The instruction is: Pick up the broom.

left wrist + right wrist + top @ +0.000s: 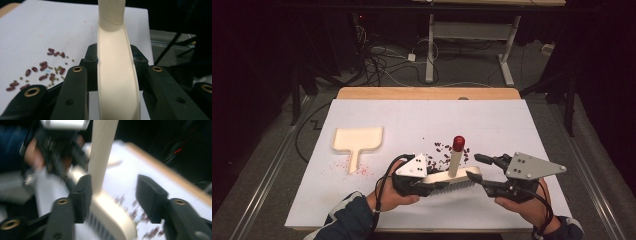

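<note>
Brush (451,176) held level above the table (512,125) near its 6 o'clock edge, bristles down, cream handle rising from it toward 12 o'clock and ending in a red cap (458,143). Left gripper (424,181) clamped on the brush's 9 o'clock end; in the left gripper view, both fingers (75,97) pressed against the cream back from either side. Right gripper (474,167) at the brush's 3 o'clock end with jaws spread; in the right gripper view, blurred, one finger (82,195) close against the brush head, the other well apart from it, no pinch. Beans (444,152) scattered on the white sheet just at 12 o'clock of the brush. Dustpan (357,140) flat on the table at 10 o'clock, well apart, reddish specks near its handle.
</note>
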Demonstrator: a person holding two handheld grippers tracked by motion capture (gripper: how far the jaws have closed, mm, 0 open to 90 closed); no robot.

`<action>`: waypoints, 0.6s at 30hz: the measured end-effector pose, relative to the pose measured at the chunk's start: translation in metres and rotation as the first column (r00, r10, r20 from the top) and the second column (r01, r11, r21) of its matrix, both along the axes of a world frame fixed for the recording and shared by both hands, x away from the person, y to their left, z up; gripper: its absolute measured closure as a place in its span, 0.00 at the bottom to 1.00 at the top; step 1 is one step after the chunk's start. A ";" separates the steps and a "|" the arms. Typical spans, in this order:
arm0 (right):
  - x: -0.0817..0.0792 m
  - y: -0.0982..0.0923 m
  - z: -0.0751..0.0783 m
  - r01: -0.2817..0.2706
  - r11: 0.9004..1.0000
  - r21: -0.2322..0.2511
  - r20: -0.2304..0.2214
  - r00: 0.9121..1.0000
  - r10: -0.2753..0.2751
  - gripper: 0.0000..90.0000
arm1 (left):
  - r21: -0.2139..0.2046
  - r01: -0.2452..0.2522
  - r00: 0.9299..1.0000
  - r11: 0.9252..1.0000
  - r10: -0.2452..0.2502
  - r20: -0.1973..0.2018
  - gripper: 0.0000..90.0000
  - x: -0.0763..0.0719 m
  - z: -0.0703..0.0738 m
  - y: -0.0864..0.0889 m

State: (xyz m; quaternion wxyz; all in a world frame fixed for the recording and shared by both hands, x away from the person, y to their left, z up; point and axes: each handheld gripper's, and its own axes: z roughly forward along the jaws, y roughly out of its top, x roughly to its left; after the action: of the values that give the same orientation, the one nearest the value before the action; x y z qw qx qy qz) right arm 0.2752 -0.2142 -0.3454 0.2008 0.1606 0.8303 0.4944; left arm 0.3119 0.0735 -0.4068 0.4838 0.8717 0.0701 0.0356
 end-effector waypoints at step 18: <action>0.010 0.049 -0.071 -0.362 0.901 -0.241 -0.291 0.912 0.289 0.73 | 0.038 0.147 0.989 0.988 -0.146 -0.014 0.71 -0.023 -0.013 0.003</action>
State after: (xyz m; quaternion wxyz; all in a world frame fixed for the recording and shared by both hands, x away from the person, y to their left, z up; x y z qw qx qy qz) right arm 0.2850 -0.1649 -0.4166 0.0307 0.0480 0.9271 0.3704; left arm 0.2885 0.0764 -0.4198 0.4675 0.8839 0.0078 -0.0034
